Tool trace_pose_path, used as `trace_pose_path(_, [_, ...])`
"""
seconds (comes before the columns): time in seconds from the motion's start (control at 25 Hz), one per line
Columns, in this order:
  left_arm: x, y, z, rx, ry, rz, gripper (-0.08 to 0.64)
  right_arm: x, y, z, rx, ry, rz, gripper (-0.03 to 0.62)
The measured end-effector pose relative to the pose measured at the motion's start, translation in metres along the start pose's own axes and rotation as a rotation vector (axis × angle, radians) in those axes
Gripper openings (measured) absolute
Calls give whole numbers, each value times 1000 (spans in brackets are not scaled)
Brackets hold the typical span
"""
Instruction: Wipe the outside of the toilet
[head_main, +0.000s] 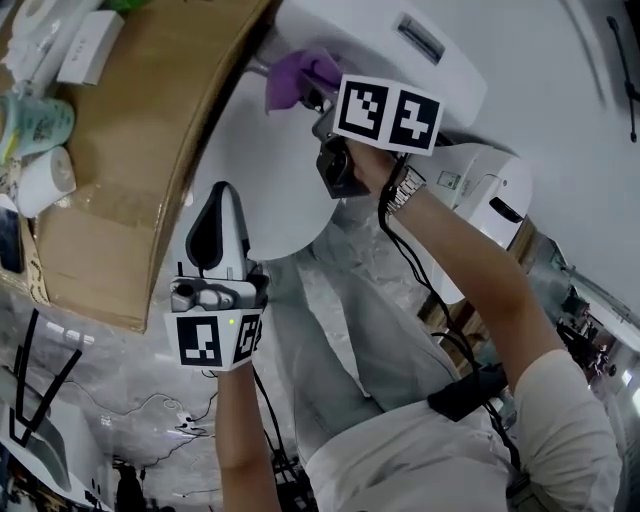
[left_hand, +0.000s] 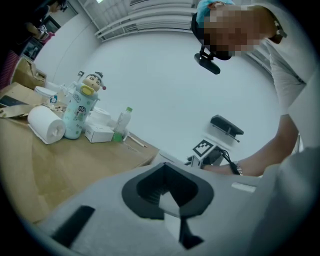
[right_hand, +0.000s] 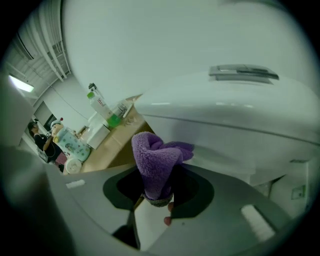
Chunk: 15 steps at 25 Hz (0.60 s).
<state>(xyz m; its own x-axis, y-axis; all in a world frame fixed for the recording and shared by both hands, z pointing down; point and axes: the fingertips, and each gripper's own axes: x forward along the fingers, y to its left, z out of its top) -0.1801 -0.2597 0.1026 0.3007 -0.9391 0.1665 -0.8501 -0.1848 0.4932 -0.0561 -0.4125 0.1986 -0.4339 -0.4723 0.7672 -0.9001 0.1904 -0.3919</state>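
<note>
The white toilet shows in the head view with its closed lid (head_main: 270, 180) and tank (head_main: 400, 50) behind it. My right gripper (head_main: 310, 95) is shut on a purple cloth (head_main: 298, 78), which is pressed into the gap between lid and tank. In the right gripper view the purple cloth (right_hand: 157, 162) sticks up from the right gripper (right_hand: 157, 200) just below the tank (right_hand: 225, 100). My left gripper (head_main: 218, 195) hovers over the lid's left edge, shut and holding nothing. The left gripper (left_hand: 167, 200) points away from the toilet toward the wall.
A wooden counter (head_main: 130, 180) stands left of the toilet with cups (head_main: 35, 125) and a box (head_main: 88, 45). On it are also a paper roll (left_hand: 46, 125), a character cup (left_hand: 82, 107) and a bottle (left_hand: 121, 122). A white fixture (head_main: 490, 195) sits right of the toilet.
</note>
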Motion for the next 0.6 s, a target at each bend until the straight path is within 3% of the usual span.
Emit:
trace_pose_path(0.2, [9, -27, -25, -4, 13, 14, 6, -21, -78, -50, 57, 36, -110, 141])
trace_pose_path(0.4, [21, -57, -45, -65, 8, 40, 6, -54, -158, -90, 107, 35, -247, 141])
trace_pose_path(0.6, [38, -83, -58, -37, 47, -10, 6, -69, -217, -103, 189, 26, -346, 141])
